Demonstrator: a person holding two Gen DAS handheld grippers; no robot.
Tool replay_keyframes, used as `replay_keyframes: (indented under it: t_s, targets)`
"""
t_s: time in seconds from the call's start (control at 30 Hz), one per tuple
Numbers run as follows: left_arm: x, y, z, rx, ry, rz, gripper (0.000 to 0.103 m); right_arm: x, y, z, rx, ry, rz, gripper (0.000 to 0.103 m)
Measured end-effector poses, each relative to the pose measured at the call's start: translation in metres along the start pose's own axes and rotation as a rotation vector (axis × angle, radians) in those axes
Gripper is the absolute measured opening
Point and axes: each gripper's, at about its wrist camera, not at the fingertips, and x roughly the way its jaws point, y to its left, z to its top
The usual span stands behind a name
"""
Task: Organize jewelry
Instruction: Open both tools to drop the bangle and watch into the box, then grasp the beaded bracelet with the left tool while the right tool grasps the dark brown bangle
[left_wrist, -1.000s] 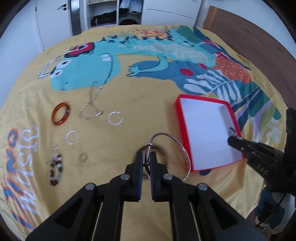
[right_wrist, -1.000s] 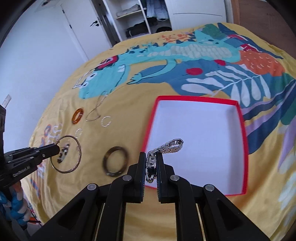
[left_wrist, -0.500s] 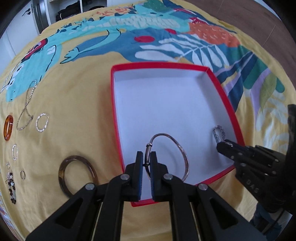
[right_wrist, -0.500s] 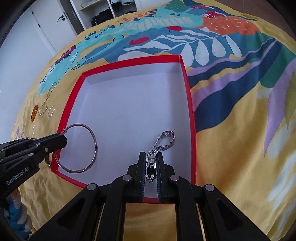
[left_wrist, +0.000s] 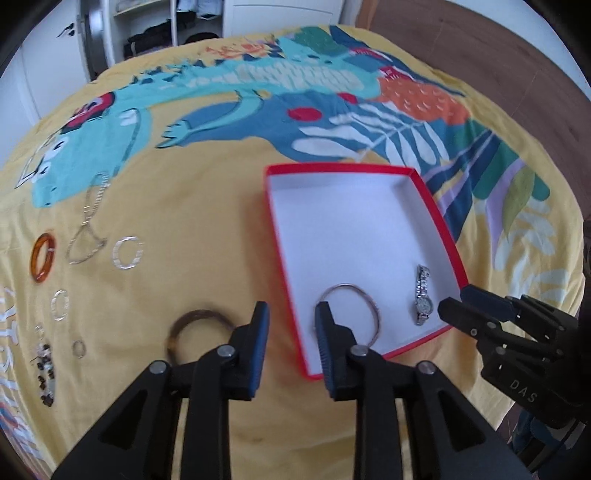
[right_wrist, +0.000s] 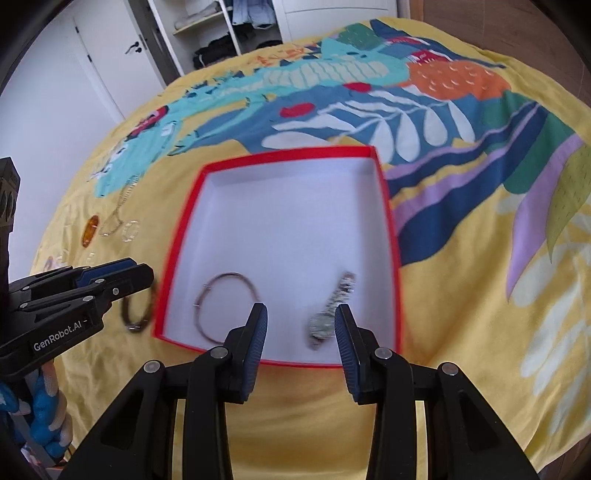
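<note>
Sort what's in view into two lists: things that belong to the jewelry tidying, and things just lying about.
Part of the job:
red box
thin metal bangle and wristwatch, both in the box
dark brown bangle
amber ring
silver chain
silver hoops
beaded piece

Just lying about:
yellow dinosaur bedspread
wardrobe shelves

Shiny metal watch (left_wrist: 422, 297), seemingly cardboard box (left_wrist: 436, 214).

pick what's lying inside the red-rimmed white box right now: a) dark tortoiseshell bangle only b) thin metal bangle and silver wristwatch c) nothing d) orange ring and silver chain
b: the thin metal bangle and the silver wristwatch both lie on the white floor of the red-rimmed white box, near its closest edge, and neither open claw touches them.
</note>
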Motion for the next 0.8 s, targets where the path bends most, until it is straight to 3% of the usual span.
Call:
replay_keyframes:
  t_s: [0.13,0.23,0.43,0.57,0.63,0.8]
  targets:
    - [-0.028,0.052,-0.017,-0.060,-0.014,0.057,0.029,-0.008,0.044,0.001,-0.044,-0.012,0.074,0.038]
    - [-0.048,0.101,-0.037,-0.110,-0.030,0.147,0.032,-0.007,0.086,-0.001,-0.089,-0.004,0.146,0.038]
    - [-0.063,0.194,-0.076,-0.240,0.003,0.276,0.040,0.021,0.156,-0.012,-0.156,0.047,0.246,0.038]
    - [-0.062,0.234,-0.096,-0.304,0.020,0.291,0.041,0.050,0.182,-0.017,-0.172,0.086,0.269,0.038]
    - [-0.059,0.246,-0.102,-0.321,0.022,0.286,0.047,0.065,0.192,-0.018,-0.174,0.104,0.267,0.038]
    - [-0.048,0.260,-0.109,-0.345,0.037,0.279,0.049,0.092,0.199,-0.017,-0.196,0.140,0.247,0.038]
